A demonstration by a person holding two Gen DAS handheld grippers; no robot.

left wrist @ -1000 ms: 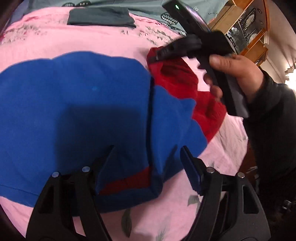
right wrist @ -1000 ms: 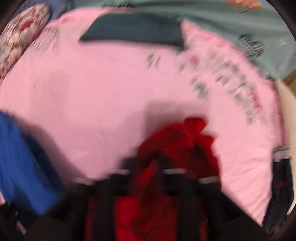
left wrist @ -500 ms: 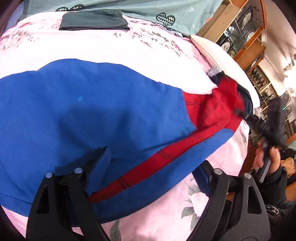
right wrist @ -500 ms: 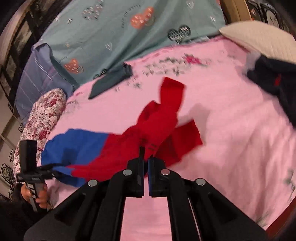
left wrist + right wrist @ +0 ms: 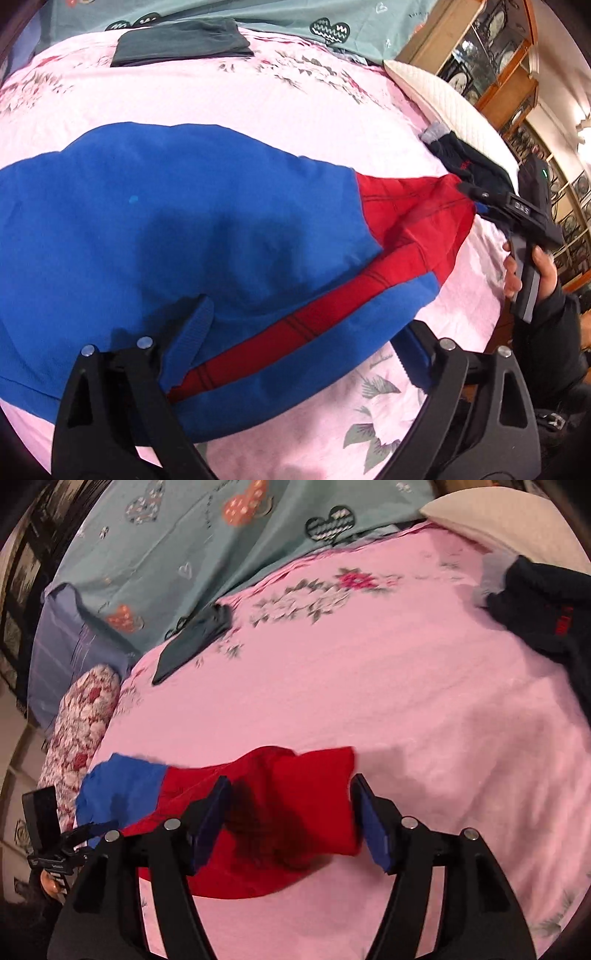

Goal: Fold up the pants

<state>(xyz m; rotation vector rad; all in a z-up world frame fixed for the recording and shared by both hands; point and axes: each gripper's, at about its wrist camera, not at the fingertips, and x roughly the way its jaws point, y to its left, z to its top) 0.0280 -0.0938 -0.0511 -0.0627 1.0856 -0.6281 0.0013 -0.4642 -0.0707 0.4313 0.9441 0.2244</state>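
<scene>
Blue and red pants (image 5: 207, 243) lie stretched across the pink bed, blue part near me, red leg ends to the right. My left gripper (image 5: 303, 343) is open, its jaws either side of the waist end over the red side stripe. In the right wrist view the red leg ends (image 5: 295, 812) lie flat between the open jaws of my right gripper (image 5: 290, 812). The right gripper also shows in the left wrist view (image 5: 476, 201), at the red leg end. The left gripper shows at the far left of the right wrist view (image 5: 92, 830).
A folded dark grey garment (image 5: 181, 42) lies at the far side of the pink floral sheet (image 5: 369, 686). A dark navy garment (image 5: 546, 616) lies at the right by a cream pillow (image 5: 454, 107). A teal heart-print blanket (image 5: 221, 535) and a floral pillow (image 5: 81, 731) lie beyond.
The right gripper pulled the red legs out to the right, laid them flat and opened, letting go. The pants went from bunched to stretched out. The left gripper stayed open.
</scene>
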